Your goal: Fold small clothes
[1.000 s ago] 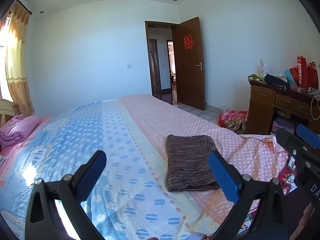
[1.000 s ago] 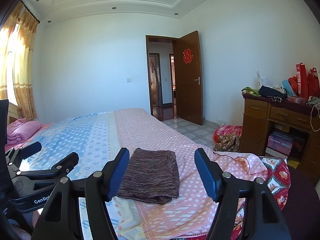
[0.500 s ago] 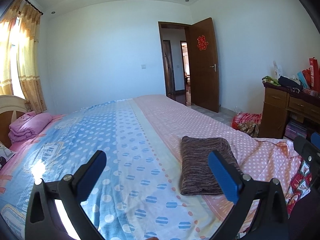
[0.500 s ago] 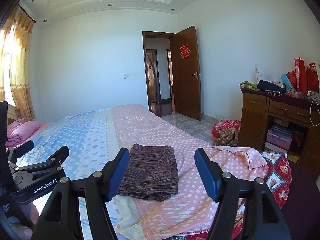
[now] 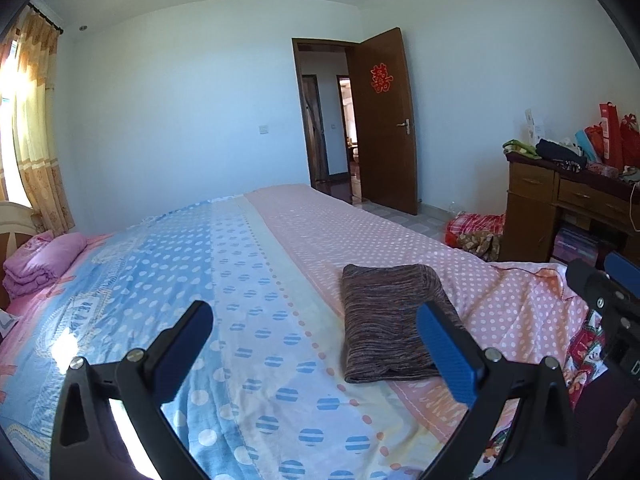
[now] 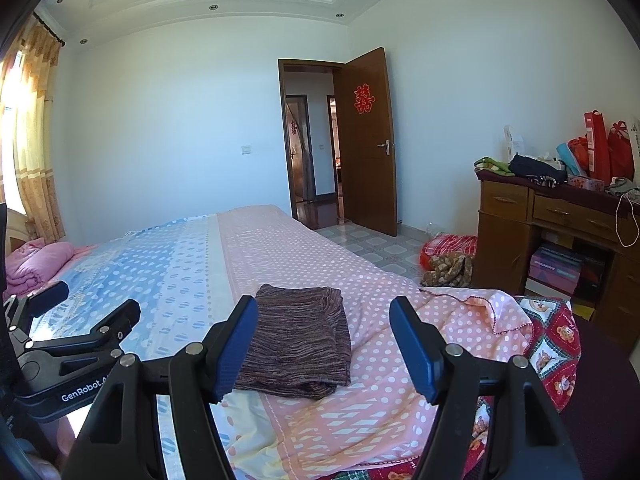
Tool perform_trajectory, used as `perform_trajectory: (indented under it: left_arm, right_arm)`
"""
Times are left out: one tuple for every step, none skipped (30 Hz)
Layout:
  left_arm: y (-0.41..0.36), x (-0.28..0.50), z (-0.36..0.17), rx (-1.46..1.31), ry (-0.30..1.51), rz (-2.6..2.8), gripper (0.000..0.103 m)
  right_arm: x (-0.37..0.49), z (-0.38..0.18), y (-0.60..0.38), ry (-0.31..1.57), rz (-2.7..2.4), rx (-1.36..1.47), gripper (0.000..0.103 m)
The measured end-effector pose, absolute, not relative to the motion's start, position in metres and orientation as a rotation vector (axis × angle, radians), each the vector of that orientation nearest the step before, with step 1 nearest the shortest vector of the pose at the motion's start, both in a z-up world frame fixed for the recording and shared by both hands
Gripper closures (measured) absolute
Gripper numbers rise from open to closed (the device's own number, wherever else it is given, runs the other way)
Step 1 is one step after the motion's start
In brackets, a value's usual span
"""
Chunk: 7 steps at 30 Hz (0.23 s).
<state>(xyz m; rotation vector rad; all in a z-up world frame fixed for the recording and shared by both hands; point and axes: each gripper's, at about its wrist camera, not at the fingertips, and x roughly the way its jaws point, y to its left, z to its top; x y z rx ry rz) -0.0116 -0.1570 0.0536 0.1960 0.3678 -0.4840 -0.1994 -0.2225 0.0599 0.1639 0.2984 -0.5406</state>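
A folded brown striped knit garment (image 5: pixel 390 320) lies flat on the pink dotted part of the bed sheet (image 5: pixel 360 236); it also shows in the right wrist view (image 6: pixel 300 336). My left gripper (image 5: pixel 316 344) is open and empty, held above the sheet to the near left of the garment. My right gripper (image 6: pixel 324 344) is open and empty, held above the near edge of the bed just in front of the garment. The left gripper's body (image 6: pixel 72 344) shows at the left of the right wrist view.
The bed runs away toward a white wall, blue dotted on the left (image 5: pixel 160 280). A pink folded quilt (image 5: pixel 40 260) lies at far left. A wooden desk (image 6: pixel 560 224) with bags stands right. A red bundle (image 6: pixel 448 252) lies on the floor near the open door (image 6: pixel 364 144).
Both views have shifted slightly, with the left gripper swinging back a little to the right. The garment lies still and both grippers stay open.
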Motion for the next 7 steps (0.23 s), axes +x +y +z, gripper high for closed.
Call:
perform_trajectory:
  left_arm:
    - [-0.1562, -0.0115, 0.0533, 0.187, 0.369, -0.502, 0.0]
    - [-0.1557, -0.0118, 0.0532, 0.184, 0.368, -0.511, 0.0]
    - [-0.1554, -0.0123, 0.0533, 0.183, 0.366, -0.515, 0.0]
    - [-0.1554, -0.0122, 0.0533, 0.183, 0.366, -0.516, 0.0]
    - [-0.1556, -0.0122, 0.0532, 0.184, 0.368, -0.514, 0.0]
    - [-0.1548, -0.0113, 0.0534, 0.181, 0.373, -0.514, 0.0]
    - [-0.1535, -0.0096, 0.0535, 0.176, 0.38, -0.517, 0.0]
  right_arm:
    - [-0.1994, 0.0598, -0.2226, 0.298, -0.541, 0.164, 0.034]
    - [-0.1995, 0.0594, -0.2226, 0.298, -0.54, 0.165, 0.034]
    - [-0.1994, 0.0592, -0.2228, 0.299, -0.541, 0.165, 0.033]
    - [-0.1993, 0.0588, -0.2232, 0.302, -0.542, 0.166, 0.033]
    - [-0.1987, 0.0579, -0.2243, 0.306, -0.541, 0.17, 0.032]
    - [-0.1985, 0.0571, -0.2259, 0.311, -0.542, 0.177, 0.031]
    - [-0.1982, 0.0559, -0.2277, 0.314, -0.544, 0.184, 0.03]
